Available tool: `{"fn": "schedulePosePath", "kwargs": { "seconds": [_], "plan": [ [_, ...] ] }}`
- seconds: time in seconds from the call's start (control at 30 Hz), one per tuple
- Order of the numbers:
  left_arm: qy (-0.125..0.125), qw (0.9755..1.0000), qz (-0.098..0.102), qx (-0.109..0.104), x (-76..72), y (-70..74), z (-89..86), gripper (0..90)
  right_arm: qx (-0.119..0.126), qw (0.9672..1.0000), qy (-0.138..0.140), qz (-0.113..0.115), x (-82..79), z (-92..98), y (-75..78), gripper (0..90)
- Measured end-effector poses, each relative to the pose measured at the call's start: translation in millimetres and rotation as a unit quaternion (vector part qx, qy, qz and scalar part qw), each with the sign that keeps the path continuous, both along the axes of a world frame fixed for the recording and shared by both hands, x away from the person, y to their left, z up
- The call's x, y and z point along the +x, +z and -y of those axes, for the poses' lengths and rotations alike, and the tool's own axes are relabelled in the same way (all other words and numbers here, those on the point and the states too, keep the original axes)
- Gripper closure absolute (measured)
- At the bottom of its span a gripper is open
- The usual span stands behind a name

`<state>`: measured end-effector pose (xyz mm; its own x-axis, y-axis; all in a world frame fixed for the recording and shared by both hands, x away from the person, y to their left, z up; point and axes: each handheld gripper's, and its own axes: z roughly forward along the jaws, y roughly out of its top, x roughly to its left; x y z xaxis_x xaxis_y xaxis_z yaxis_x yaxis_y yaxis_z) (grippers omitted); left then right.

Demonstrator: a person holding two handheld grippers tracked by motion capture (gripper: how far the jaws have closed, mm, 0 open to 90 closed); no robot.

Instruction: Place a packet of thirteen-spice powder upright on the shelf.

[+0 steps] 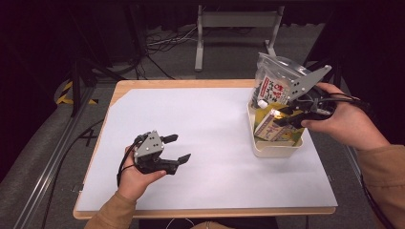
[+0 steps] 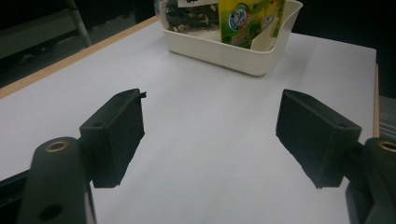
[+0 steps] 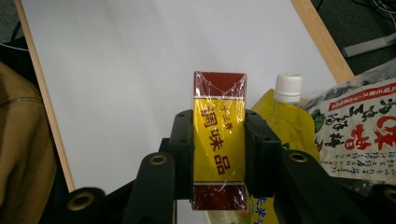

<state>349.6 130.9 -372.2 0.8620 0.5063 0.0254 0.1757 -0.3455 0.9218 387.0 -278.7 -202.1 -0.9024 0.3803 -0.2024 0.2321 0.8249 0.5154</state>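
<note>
In the high view, the right gripper (image 1: 282, 116) pinched a yellow box (image 1: 268, 125) over the cream bin (image 1: 272, 149); the left gripper (image 1: 177, 149) idled above the tabletop (image 1: 215, 133), fingers (image 2: 114, 137) spread. The right gripper view showed fingers (image 3: 183, 144) clamping the box's sides; lifting straight up would best clear the pouch (image 3: 286, 123) beside it.

— How is the left gripper (image 1: 177, 148) held?
— Low, jaws spread wide, nothing between them.
— And the right gripper (image 3: 218, 140)?
— Raised at the far right, jaws clamped.
</note>
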Motion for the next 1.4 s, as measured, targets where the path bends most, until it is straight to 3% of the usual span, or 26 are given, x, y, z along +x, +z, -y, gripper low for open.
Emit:
{"fn": "schedulePosePath", "kwargs": {
  "seconds": [0.13,0.27,0.43,1.13,1.4],
  "plan": [
    [-0.001,1.0,0.0,0.002,0.7,-0.1,-0.7,24.0,-0.021,0.9995,0.023,0.006,2.3,2.3,-2.7,68.9],
    [-0.003,0.9999,0.002,0.013,0.7,-1.0,0.0,25.5,-0.029,0.999,0.034,0.007,4.9,4.7,-3.4,68.9],
    [-0.002,0.9999,0.001,0.012,1.1,-0.7,-0.4,25.5,-0.039,0.9977,0.054,0.011,8.9,8.5,-4.4,68.8],
    [-0.002,0.9998,-0.008,0.021,3.0,-4.0,-0.9,26.5,-0.072,0.9933,0.09,-0.012,22.0,11.7,-18.4,68.7],
    [-0.005,0.9996,-0.014,0.025,4.0,-6.9,0.4,26.5,-0.078,0.9928,0.088,-0.023,28.9,15.9,-24.6,68.7]
  ]
}}
